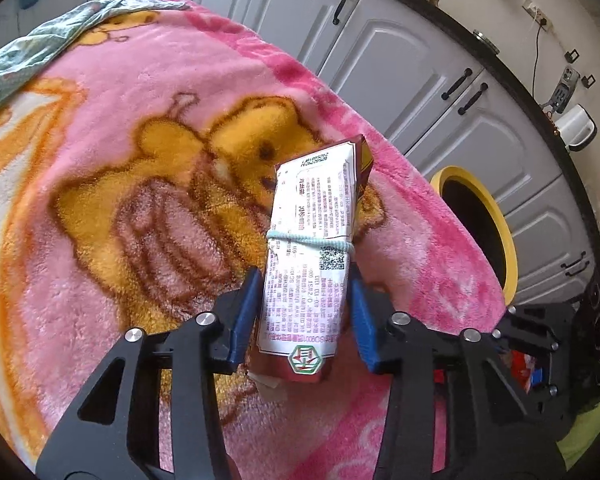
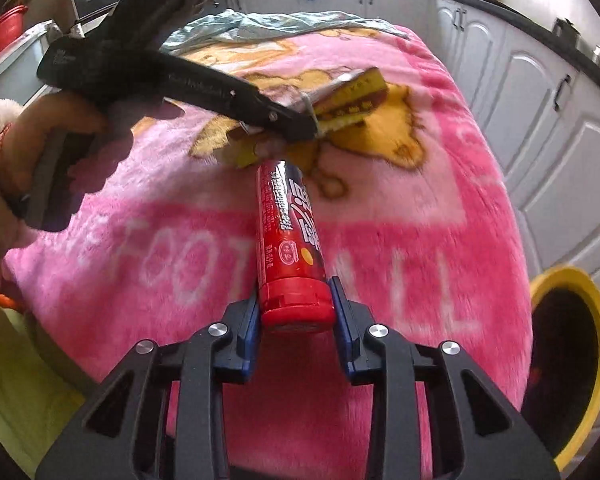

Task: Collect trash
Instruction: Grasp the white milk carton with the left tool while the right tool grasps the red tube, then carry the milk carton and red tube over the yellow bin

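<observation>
My left gripper [image 1: 304, 312] has its jaws closed on a carton [image 1: 312, 248] and my right gripper [image 2: 296, 312] on a red tube [image 2: 292, 240], both lifted above the pink blanket [image 1: 120, 92], ready for the yellow-rimmed bin [image 2: 572, 360] beside it.

My left gripper [image 1: 304, 312] is matt black plastic with blue pads [image 1: 246, 312] and shiny metal screws. The carton [image 1: 312, 240] looks like smooth printed card, a soft cord [image 1: 310, 240] round it. The tube [image 2: 294, 240] is glossy red plastic. The blanket [image 1: 120, 160] is fuzzy pink fleece. The bin [image 2: 572, 360] rim looks smooth yellow plastic.
</observation>
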The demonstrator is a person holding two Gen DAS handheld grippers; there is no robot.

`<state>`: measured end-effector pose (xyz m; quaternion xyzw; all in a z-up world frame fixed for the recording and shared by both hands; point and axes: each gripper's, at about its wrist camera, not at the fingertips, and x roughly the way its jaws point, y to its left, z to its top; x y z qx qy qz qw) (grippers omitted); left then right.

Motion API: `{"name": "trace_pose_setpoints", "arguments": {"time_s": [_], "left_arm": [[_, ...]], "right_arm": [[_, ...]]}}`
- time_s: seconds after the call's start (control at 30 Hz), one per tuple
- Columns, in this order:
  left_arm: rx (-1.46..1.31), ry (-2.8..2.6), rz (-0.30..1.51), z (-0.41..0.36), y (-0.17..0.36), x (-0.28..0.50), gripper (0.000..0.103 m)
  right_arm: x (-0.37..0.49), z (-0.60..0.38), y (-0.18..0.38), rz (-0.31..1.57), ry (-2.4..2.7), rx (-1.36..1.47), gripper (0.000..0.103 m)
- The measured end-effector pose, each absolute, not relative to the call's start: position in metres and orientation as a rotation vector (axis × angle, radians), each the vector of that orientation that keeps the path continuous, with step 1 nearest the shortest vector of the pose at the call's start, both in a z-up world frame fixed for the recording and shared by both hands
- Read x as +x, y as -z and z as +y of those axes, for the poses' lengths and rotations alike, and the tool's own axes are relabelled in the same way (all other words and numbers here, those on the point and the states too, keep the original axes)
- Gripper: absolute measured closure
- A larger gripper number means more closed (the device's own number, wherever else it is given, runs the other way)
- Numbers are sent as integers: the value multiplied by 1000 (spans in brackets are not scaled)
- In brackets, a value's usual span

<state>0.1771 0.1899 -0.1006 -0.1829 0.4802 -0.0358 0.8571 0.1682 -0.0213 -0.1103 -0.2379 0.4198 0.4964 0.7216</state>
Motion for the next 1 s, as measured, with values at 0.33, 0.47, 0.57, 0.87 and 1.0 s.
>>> {"name": "trace_pose_setpoints", "arguments": {"time_s": [0.33,0.47,0.57,0.87,1.0], "left_arm": [[-337,74,907,174,70,162,72],[-305,104,852,159,44,161,72],[-280,125,815,144,26,164,72],[-242,215,732,91,-13,181,72],[-230,253,709,69,-23,189,72]], "right_arm": [[174,-68,93,925,-998,-355,74],[172,-87,69,867,-982,-308,74],[170,-100,54,834,-963,-283,74],[189,-156,10,753,-853,-176,74],[198,-189,-5,715,-791,-125,74]]}}
